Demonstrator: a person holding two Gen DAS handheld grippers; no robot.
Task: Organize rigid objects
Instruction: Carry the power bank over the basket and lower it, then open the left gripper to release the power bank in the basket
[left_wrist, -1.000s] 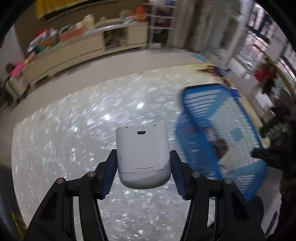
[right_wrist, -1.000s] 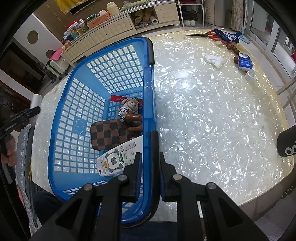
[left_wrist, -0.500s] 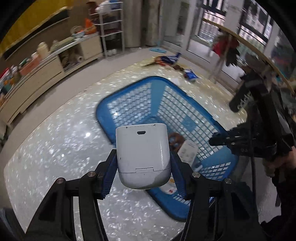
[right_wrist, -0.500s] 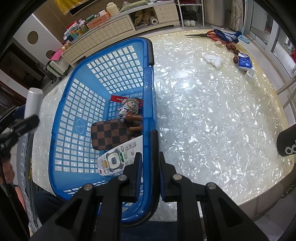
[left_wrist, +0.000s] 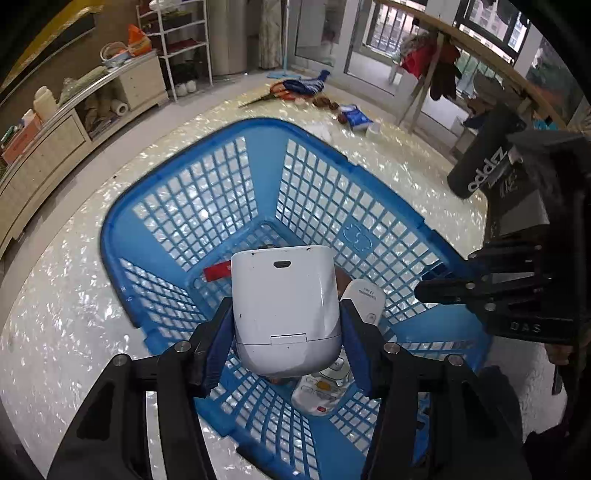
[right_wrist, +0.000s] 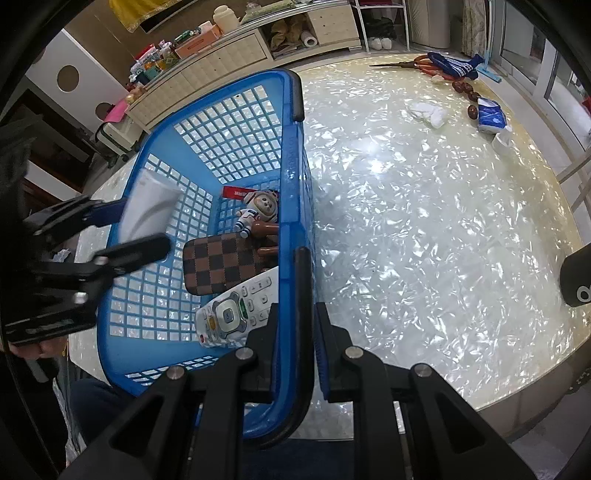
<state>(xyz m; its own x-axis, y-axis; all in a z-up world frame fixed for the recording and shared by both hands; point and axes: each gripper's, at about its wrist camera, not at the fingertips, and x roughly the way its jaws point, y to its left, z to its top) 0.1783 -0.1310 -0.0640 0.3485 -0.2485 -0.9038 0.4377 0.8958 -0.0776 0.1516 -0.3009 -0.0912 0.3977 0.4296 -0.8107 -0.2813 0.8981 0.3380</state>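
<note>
White device (left_wrist: 285, 308) | pinched in left claw (left_wrist: 286, 328), carried within the last second from bare worktop (right_wrist: 424, 221) to above blue basket (left_wrist: 388, 206) | right claw (right_wrist: 295, 332) clamps basket rim at 6 o'clock | release likely next.

Left gripper (left_wrist: 286, 332): matte black angular linkage arms, silver round screw heads at the joints behind the fingers (left_wrist: 218, 343), which carry blue ribbed pads on their inner faces. Right gripper (right_wrist: 295, 347): same black frame, silver screws, blue-edged pads on the fingers (right_wrist: 320, 354). Its body, seen from the left wrist view, bears embossed "DAS" lettering. Bare skin of a hand (right_wrist: 44, 347) shows behind the left gripper's frame.
</note>
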